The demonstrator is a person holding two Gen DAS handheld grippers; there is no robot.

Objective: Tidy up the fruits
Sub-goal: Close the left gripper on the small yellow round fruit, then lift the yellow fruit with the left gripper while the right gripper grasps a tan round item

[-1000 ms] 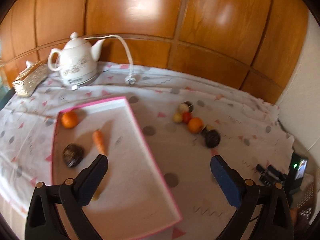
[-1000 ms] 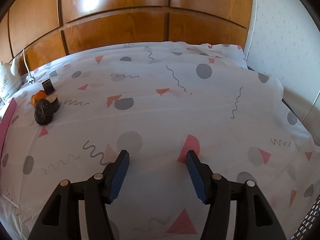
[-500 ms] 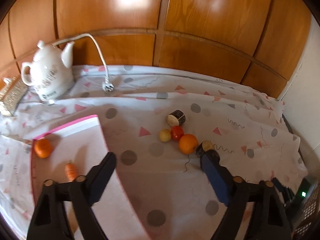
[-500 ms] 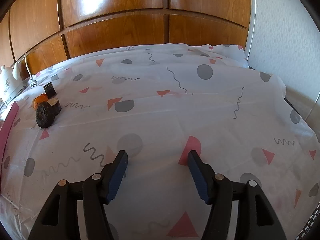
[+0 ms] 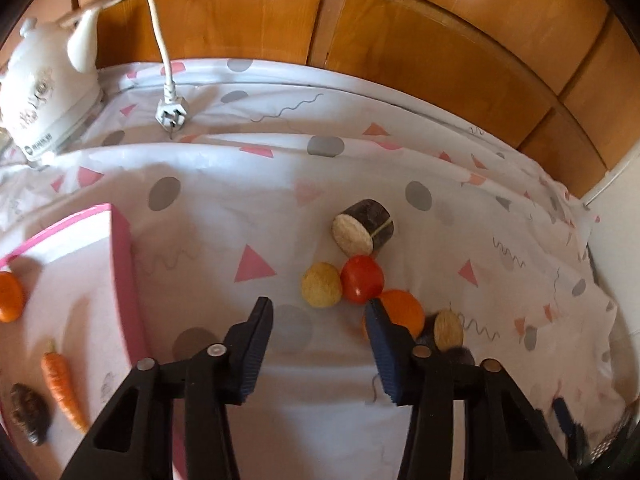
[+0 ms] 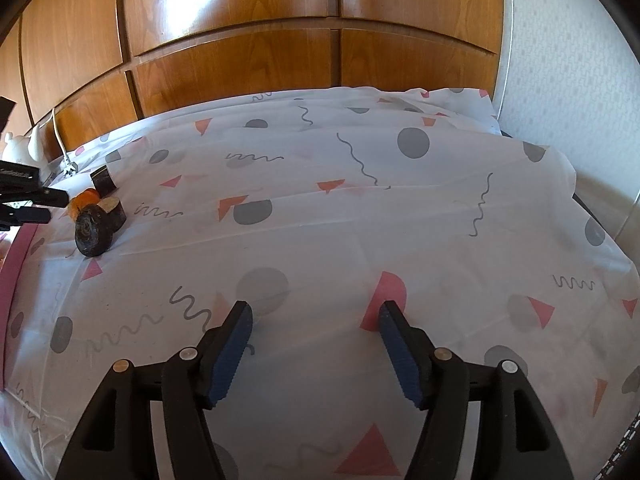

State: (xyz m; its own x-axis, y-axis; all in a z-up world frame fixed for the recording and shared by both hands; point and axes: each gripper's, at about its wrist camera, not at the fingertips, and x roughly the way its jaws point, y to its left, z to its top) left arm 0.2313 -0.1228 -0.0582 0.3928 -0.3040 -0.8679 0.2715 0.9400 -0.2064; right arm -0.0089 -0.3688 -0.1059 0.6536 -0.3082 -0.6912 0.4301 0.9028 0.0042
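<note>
At bottom centre of the left wrist view, left gripper (image 5: 319,322) spread wide, nothing between the pads; tips aimed at the loose cluster on the patterned cloth (image 5: 400,376). Likely lining up a pick, probably the yellowish round fruit (image 5: 321,290) just ahead of the gap.

Touching it to the right: red tomato (image 5: 362,279). Orange (image 5: 402,316) partly hidden behind the right finger. A cut piece with dark rind and pale face (image 5: 447,327) is also half covered; kind unclear.

Lower left of frame: pink-edged tray (image 5: 124,264), judged the collecting place, since it holds a carrot (image 5: 62,384), a dark wrinkled item (image 5: 28,414) and a second orange (image 5: 10,296), the last cut by the frame edge. Tray's full extent not visible.

Farther up: larger dark cylinder with pale cut end (image 5: 363,227). Upper left: white kettle (image 5: 44,92), cropped, and its unplugged cord (image 5: 173,112).

Right wrist view: right gripper (image 6: 315,314) open, empty, over bare cloth, well apart from the fruit at middle left; apparently waiting. Cluster there small, mostly blocked by a dark disc (image 6: 93,231).
</note>
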